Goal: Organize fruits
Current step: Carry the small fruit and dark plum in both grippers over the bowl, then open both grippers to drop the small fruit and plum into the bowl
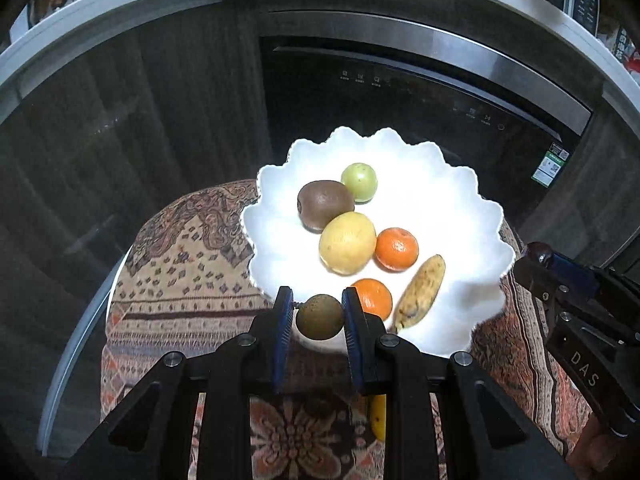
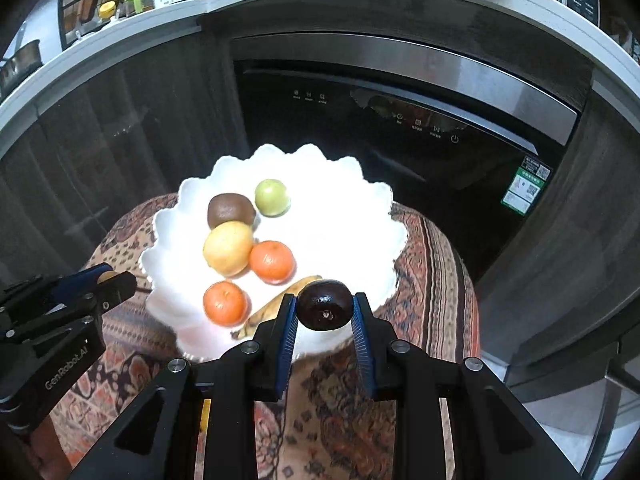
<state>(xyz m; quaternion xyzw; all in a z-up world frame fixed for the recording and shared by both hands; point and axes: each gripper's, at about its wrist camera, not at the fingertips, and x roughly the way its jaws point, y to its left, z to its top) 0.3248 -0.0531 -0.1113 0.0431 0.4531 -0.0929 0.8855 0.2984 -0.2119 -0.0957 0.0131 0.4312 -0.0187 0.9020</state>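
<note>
A white scalloped plate [image 1: 452,216] [image 2: 344,216] sits on a patterned cloth. On it lie a kiwi [image 1: 325,203] [image 2: 230,209], a green fruit [image 1: 359,182] [image 2: 272,197], a yellow fruit [image 1: 347,242] [image 2: 228,253], two oranges [image 1: 397,249] [image 2: 271,261] and a spotted banana [image 1: 422,290]. My left gripper [image 1: 318,314] is shut on a small brown round fruit [image 1: 320,317] over the plate's near rim. My right gripper [image 2: 325,308] is shut on a dark plum [image 2: 325,305] over the plate's near right rim.
The plate stands on a small round table with a patterned cloth [image 1: 180,280] [image 2: 432,280]. Behind it is a dark built-in appliance [image 1: 400,92] under a white counter [image 2: 120,36] with bottles. A yellow item [image 1: 378,416] lies on the cloth below my left gripper.
</note>
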